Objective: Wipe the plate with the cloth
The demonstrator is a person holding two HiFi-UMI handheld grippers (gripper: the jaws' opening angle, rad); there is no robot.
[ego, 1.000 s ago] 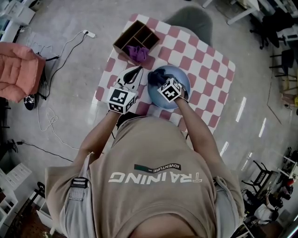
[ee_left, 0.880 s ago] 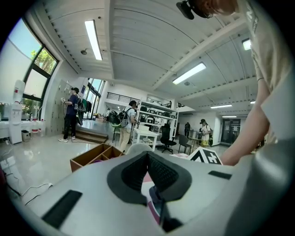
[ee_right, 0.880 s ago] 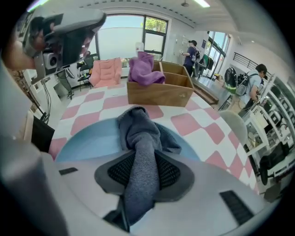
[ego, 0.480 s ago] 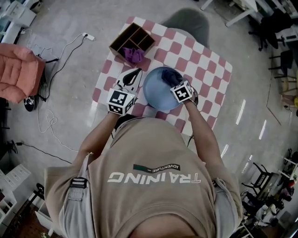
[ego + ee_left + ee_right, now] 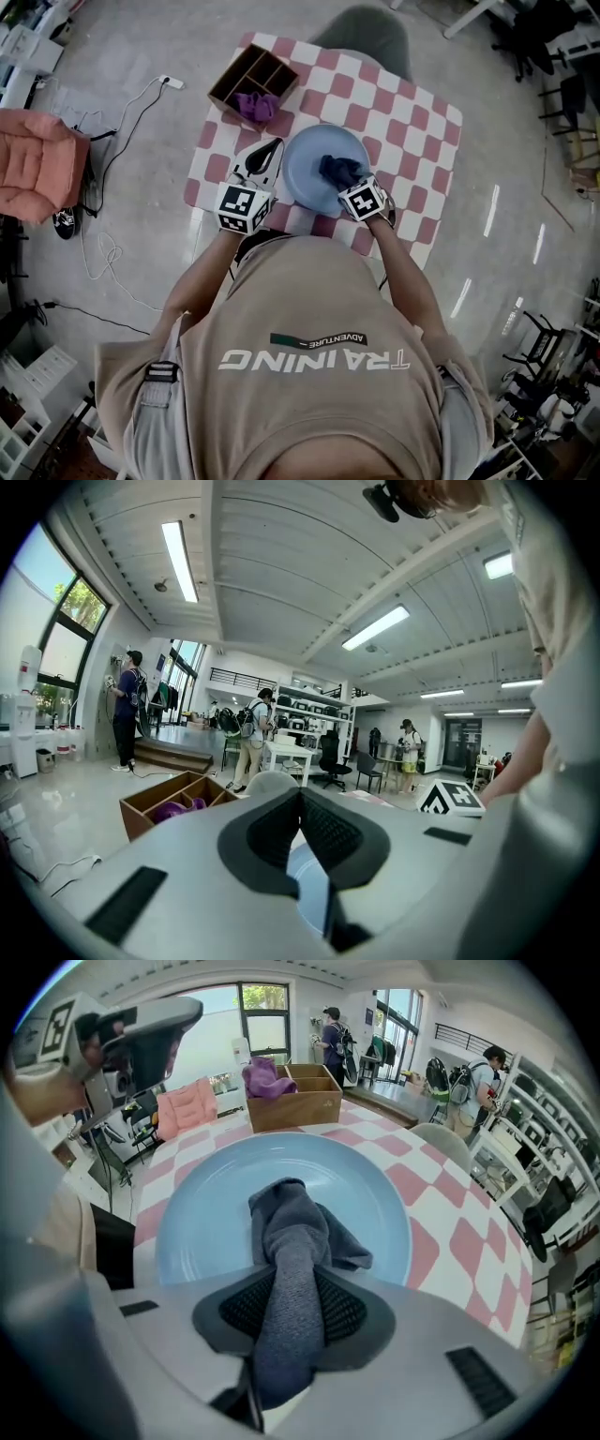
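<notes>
A light blue plate (image 5: 309,155) lies on the pink-and-white checked table (image 5: 403,122). My right gripper (image 5: 349,186) is shut on a dark grey-blue cloth (image 5: 337,171), which hangs from the pads and rests on the plate's face right of its middle. In the right gripper view the cloth (image 5: 292,1232) runs up between the pads onto the plate (image 5: 206,1213). My left gripper (image 5: 270,152) is at the plate's left rim. In the left gripper view its jaws (image 5: 300,803) meet at the tips, with a strip of the blue plate (image 5: 311,888) pinched between the pads.
A wooden compartment box (image 5: 246,70) with a purple cloth (image 5: 253,103) in it stands at the table's far left corner. A grey chair (image 5: 367,28) is behind the table. A pink cushion (image 5: 37,155) and cables (image 5: 112,122) lie on the floor at left. People stand far off.
The right gripper has dragged the cloth across the plate from its far left part to the right, then nearer me. The left gripper stays at the rim.
</notes>
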